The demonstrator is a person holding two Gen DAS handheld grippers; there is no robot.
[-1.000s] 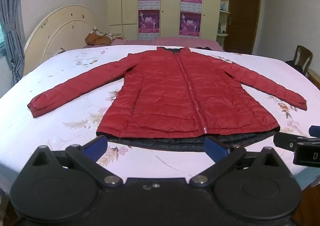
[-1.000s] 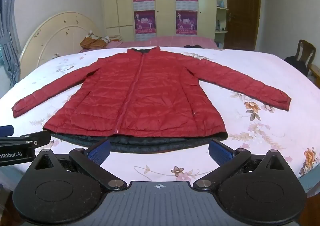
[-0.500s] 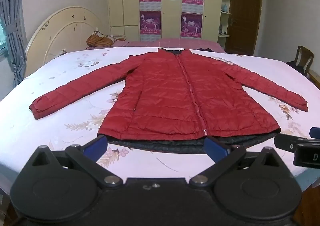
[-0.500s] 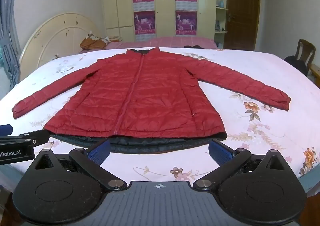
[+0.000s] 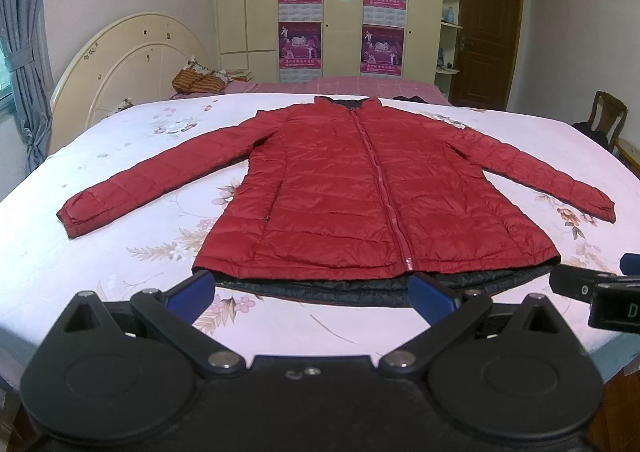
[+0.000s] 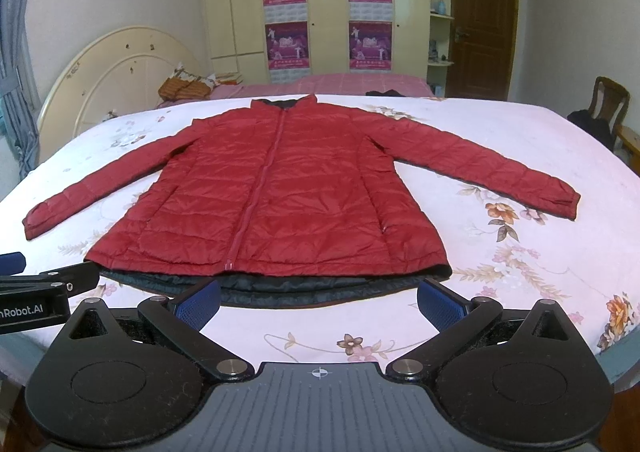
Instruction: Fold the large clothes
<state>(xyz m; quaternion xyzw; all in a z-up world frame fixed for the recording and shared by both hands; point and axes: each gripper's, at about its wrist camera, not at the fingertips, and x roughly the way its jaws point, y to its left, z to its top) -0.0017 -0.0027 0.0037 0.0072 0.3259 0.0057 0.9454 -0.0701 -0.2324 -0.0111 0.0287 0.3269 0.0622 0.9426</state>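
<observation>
Both tongs released, nothing held. Left gripper (image 5: 310, 292) and right gripper (image 6: 320, 300) hover side by side at the near edge of the bed (image 5: 120, 252), jaws spread wide, just short of the hem.

Red puffer jacket (image 5: 360, 192) lies face up, flat on the floral sheet, zipped, hem toward us, collar at the far side. Black lining (image 5: 360, 286) sticks out under the near hem. Left sleeve (image 5: 152, 180) and right sleeve (image 6: 500, 172) are spread out to the sides.

Handling guess: light, soft, quilted shell looks slick, so it'll likely slide on itself and spring back after a fold. Pinch through both layers, not just the top shell. Best holds: the cuffs first to bring the sleeves across the body, then the hem corners to fold toward the collar.

Far: headboard (image 5: 132, 64), wardrobe with posters (image 5: 300, 16), door (image 5: 488, 32), chair (image 5: 604, 120) far right.
</observation>
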